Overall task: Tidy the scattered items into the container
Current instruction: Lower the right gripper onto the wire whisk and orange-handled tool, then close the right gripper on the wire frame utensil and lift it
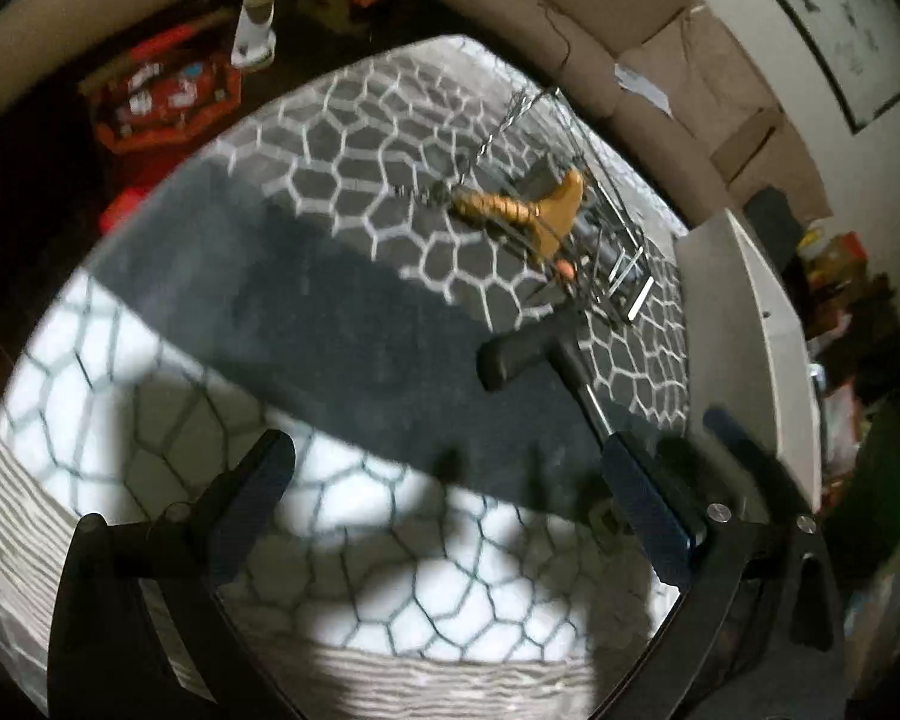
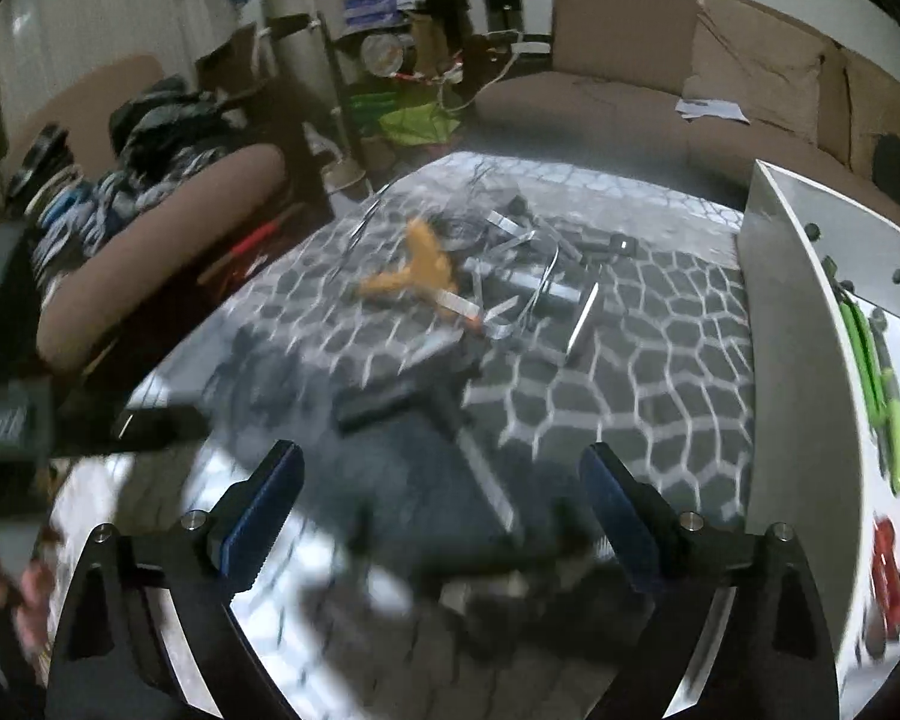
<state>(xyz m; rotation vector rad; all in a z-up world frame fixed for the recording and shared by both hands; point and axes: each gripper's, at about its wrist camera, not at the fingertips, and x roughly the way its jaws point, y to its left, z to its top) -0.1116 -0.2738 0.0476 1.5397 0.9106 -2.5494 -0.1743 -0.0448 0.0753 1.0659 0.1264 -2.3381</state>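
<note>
Scattered tools lie on a honeycomb-patterned cloth. A black T-handled tool [image 1: 525, 354] with a metal shaft lies just ahead of my left gripper [image 1: 450, 492]; it also shows in the right wrist view [image 2: 402, 402]. Further off lie an orange Y-shaped slingshot [image 1: 534, 207] [image 2: 420, 270], a chain [image 1: 498, 126] and several metal pieces [image 2: 540, 294]. The white container [image 2: 810, 330] stands at the right, holding green [image 2: 876, 384] and red [image 2: 894, 570] items. Both grippers are open and empty; my right gripper [image 2: 444, 492] hovers above the T-handled tool.
A brown sofa [image 2: 660, 78] runs behind the table. An armchair piled with clothes [image 2: 150, 180] stands at the left. Red packaging [image 1: 162, 96] and clutter lie on the floor beyond the table edge. The view is blurred by motion.
</note>
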